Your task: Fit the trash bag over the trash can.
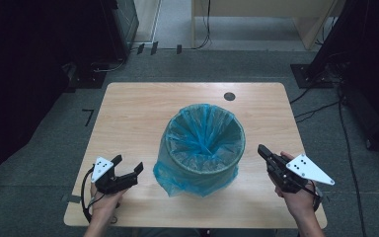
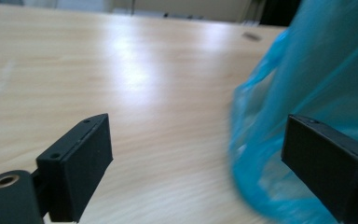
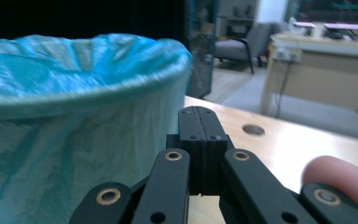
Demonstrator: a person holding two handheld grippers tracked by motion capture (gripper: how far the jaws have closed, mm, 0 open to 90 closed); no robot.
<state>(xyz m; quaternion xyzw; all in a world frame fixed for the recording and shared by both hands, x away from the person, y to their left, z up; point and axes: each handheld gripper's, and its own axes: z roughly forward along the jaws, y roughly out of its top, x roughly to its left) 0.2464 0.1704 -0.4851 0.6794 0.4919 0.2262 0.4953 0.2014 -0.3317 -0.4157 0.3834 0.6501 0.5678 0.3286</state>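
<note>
A round bin lined with a blue plastic bag stands in the middle of the wooden table; the bag's loose skirt hangs down over the bin's outside. My left gripper is to the bin's left, open, with nothing between its jaws; in the left gripper view the blue bag lies just beyond its right jaw. My right gripper is to the bin's right, shut with its jaws pressed together on nothing. In the right gripper view the bin's bag rises at the left of my right gripper.
A round cable hole sits near the table's far edge. Cables and stand feet lie on the grey floor beyond the table. Bare wood stretches to the left of the bin.
</note>
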